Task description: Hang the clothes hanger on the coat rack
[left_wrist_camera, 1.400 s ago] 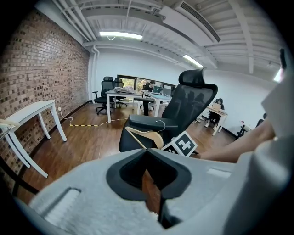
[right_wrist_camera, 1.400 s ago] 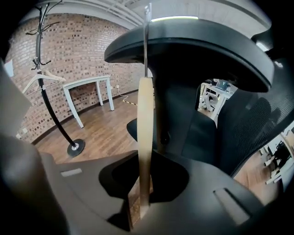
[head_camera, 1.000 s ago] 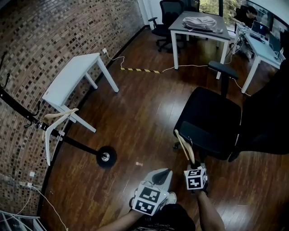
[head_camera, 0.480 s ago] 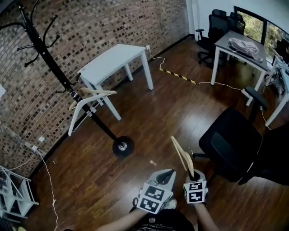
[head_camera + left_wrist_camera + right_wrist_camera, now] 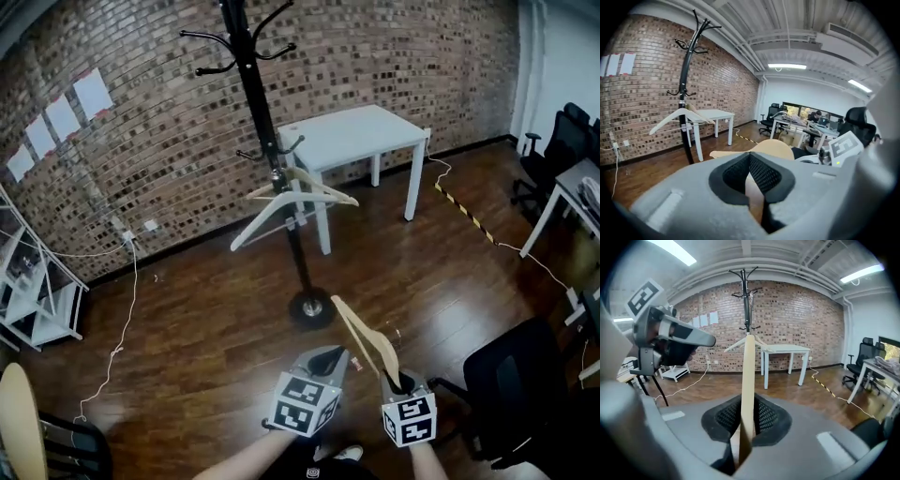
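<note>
Both tongs are the same build: matte grey moulded shell, black mesh-textured pads (image 5: 763, 416) set in a dark V-shaped recess, and a small raised rectangular tab on each flank. The left tongs (image 5: 339, 354) carry the left cube (image 5: 302, 408), white with black square markers on its faces. The right tongs (image 5: 395, 380) carry the matching right cube (image 5: 410, 419), with a small green light (image 5: 837, 162) on the housing just under it. The person wears a dark top (image 5: 328, 463), seen at the bottom edge of the head view.
</note>
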A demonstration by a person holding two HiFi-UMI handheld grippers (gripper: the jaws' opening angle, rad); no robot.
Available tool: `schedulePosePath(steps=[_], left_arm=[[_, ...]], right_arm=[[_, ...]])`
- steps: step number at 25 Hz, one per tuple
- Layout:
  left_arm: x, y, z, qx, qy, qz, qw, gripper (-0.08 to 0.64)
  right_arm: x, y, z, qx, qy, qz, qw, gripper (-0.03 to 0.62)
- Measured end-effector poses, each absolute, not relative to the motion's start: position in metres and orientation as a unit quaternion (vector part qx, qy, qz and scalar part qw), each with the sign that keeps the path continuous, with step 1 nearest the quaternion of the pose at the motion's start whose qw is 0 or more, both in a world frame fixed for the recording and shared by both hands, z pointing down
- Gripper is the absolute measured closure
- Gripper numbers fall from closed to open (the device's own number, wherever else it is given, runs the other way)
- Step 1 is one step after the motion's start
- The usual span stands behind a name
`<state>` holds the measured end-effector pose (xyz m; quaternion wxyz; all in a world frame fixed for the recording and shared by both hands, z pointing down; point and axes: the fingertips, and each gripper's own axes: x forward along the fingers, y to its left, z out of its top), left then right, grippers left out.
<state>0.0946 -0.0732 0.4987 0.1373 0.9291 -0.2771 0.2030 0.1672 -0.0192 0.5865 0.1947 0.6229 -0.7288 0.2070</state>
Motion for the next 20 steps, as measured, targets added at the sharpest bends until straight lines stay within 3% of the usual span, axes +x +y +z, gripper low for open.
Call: schedulePosePath(steps=[9, 20], left_arm=[[0.010, -0.209, 0.403, 0.909, -0.382, 0.118, 0.122, 0.558], [0.047, -0.328, 0.280, 0.949, -0.305, 0.050, 0.054, 0.558]], right_arm=[[0.121, -0.161, 0.467, 0.560, -0.794, 0.133, 0.196, 0.560], [0.158, -0.286, 0.340, 0.634, -0.743, 0.030, 0.213, 0.560]])
